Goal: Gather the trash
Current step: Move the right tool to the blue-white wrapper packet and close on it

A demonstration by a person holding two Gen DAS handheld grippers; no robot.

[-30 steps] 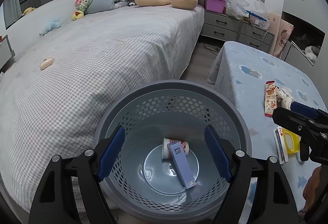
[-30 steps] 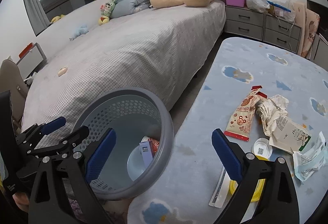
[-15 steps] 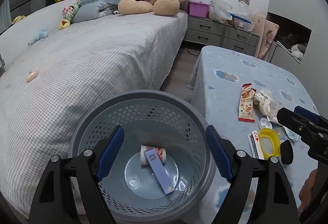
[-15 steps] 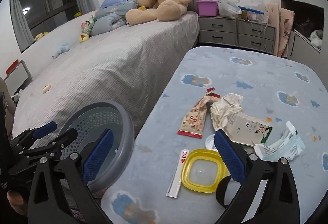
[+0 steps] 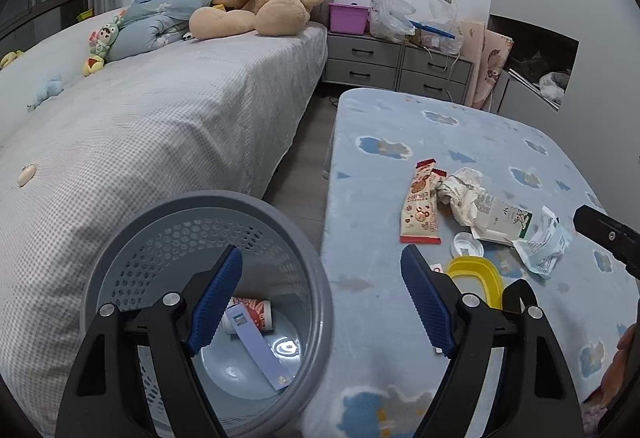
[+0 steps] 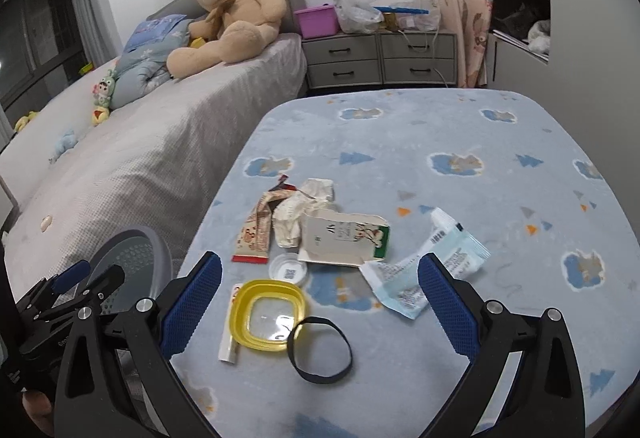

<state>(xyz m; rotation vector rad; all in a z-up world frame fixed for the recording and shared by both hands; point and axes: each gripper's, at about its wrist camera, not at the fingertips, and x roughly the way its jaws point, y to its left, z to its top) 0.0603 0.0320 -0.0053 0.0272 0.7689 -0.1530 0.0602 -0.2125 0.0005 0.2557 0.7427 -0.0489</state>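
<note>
**Both grippers swing from bin to table litter**

Your views have shifted off the bin toward the table over the last second. The round grey perforated plastic bin (image 5: 208,222), earlier centred in the left wrist view, now sits lower left; it holds a red-and-white paper cup (image 5: 256,312) and a lilac flat box (image 5: 260,352). Your left gripper (image 5: 322,302) is spread wide and empty. Your right gripper (image 6: 320,302) is likewise spread and empty, now framing the square yellow plastic lid (image 6: 266,316) and black elastic band (image 6: 320,352) at lower centre. The red snack wrapper (image 6: 256,232), crumpled paper (image 6: 298,213), flattened carton (image 6: 344,240) and blue pouch (image 6: 424,274) lie above. Judge the next pickup as imminent.
</note>
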